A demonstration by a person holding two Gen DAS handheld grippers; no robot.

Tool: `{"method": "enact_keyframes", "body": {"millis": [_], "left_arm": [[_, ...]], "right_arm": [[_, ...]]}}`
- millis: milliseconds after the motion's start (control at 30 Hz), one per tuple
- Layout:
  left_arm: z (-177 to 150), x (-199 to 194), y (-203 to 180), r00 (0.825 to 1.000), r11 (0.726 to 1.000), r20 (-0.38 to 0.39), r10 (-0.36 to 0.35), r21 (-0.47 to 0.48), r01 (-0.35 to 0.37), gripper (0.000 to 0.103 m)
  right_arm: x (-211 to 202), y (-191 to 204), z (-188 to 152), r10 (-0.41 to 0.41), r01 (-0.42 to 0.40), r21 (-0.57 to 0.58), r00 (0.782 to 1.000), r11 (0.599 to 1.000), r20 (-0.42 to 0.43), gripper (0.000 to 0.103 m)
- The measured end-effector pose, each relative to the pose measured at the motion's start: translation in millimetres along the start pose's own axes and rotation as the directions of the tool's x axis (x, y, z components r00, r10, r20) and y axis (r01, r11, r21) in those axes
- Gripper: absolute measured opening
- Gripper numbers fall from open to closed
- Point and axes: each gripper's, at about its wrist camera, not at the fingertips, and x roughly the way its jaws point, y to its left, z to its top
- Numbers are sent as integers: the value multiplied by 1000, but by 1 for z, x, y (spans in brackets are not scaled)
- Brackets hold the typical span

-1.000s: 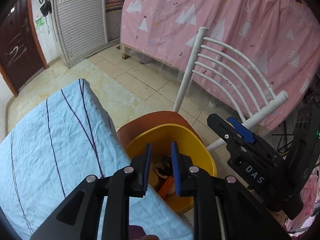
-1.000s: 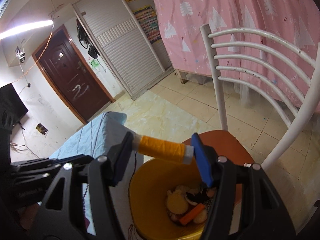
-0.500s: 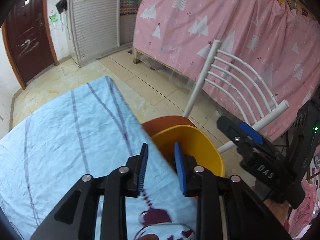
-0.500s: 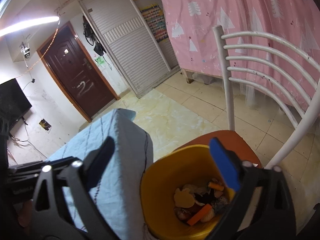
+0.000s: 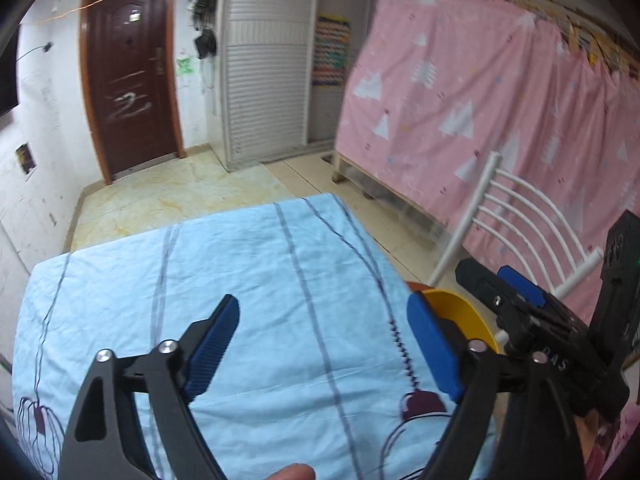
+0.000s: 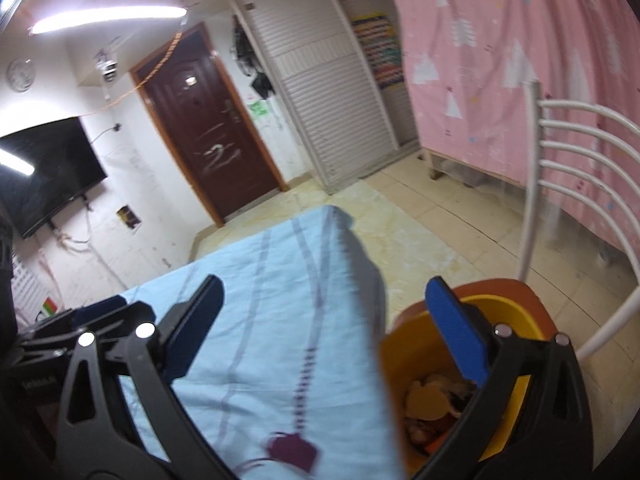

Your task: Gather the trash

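My left gripper hovers over the light-blue tablecloth. Its jaws are opening and nothing is between them. My right gripper stands wide open and empty, over the table's right edge. Beside that edge a yellow bin sits on the chair's orange-brown seat. Scraps of trash lie in the bin, among them pale round pieces and something orange. The left wrist view shows only the bin's rim, behind my right pad, and the right gripper just past it. No loose trash shows on the cloth.
The chair's white barred back rises right of the bin. A pink curtain hangs behind it. Tiled floor leads to a dark brown door and a white shuttered cabinet. A fingertip shows at the bottom edge.
The right gripper opened and the orange roll it held over the bin is gone from its jaws. Both grippers swung left from above the bin to over the table. The left jaws spread wide.
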Motion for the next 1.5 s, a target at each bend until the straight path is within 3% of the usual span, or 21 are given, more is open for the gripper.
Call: {"method": "enact_keyframes", "body": {"millis": [267, 867, 1500], "left_arm": [[-13, -29, 51, 993, 994, 82, 81, -85, -74, 93], [-40, -78, 144, 956, 944, 142, 256, -250, -216, 93], [-45, -92, 165, 946, 927, 147, 287, -293, -235, 93]], "right_arm": [[4, 57, -13, 74, -73, -104, 997, 992, 8, 97], [21, 129, -26, 143, -147, -214, 989, 966, -37, 97], [25, 154, -29, 172, -181, -249, 984, 952, -55, 97]]}}
